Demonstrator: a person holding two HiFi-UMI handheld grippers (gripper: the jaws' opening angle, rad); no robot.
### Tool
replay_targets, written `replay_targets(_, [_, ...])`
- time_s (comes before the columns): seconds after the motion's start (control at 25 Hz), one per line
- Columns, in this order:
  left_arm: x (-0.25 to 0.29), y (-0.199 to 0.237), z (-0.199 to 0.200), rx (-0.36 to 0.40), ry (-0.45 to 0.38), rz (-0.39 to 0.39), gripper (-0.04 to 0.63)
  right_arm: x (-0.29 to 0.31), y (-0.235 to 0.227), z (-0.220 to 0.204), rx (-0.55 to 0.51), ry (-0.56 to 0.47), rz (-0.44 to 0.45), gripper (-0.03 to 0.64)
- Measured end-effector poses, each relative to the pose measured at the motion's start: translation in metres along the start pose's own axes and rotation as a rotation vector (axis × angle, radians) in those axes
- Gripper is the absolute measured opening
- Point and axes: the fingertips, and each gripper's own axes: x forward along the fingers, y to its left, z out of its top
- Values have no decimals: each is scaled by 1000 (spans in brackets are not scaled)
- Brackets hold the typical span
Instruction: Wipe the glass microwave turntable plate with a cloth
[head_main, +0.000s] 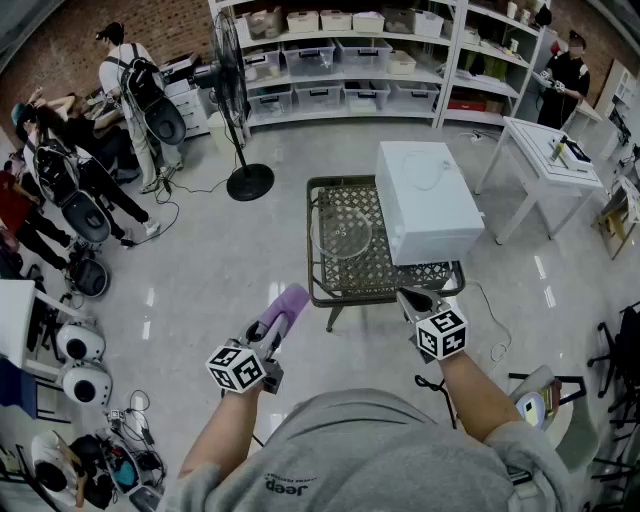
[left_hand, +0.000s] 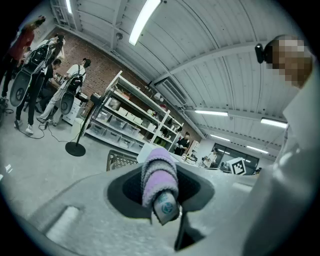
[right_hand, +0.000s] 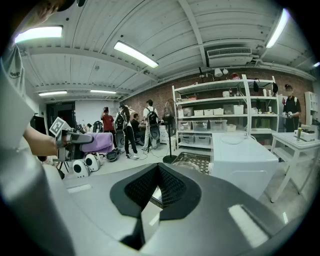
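The round glass turntable plate (head_main: 342, 233) lies on the left half of a low lattice table (head_main: 330, 290), beside a white microwave (head_main: 428, 200). My left gripper (head_main: 272, 330) is held in the air short of the table's near-left corner, shut on a rolled purple cloth (head_main: 286, 304). In the left gripper view the cloth (left_hand: 159, 175) sticks out between the jaws of my left gripper (left_hand: 163, 202). My right gripper (head_main: 412, 298) hovers at the table's near edge, in front of the microwave, shut and empty. In the right gripper view my right gripper (right_hand: 156, 194) faces the microwave (right_hand: 240, 155).
A standing fan (head_main: 240, 120) is on the floor left of the table. Shelves of bins (head_main: 350, 50) line the back wall. A white table (head_main: 545, 150) stands at the right. People and gear (head_main: 80, 200) fill the left side. A black cable (head_main: 430, 385) lies near my feet.
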Motion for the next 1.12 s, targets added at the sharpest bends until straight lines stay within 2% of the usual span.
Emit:
replay_targets(0.64, [12, -14, 6, 12, -7, -1, 107, -6, -11, 11, -14, -14, 14, 9])
replay_targets(1.12, [37, -60, 3, 26, -60, 69, 107, -32, -50, 15, -57, -21, 88, 9])
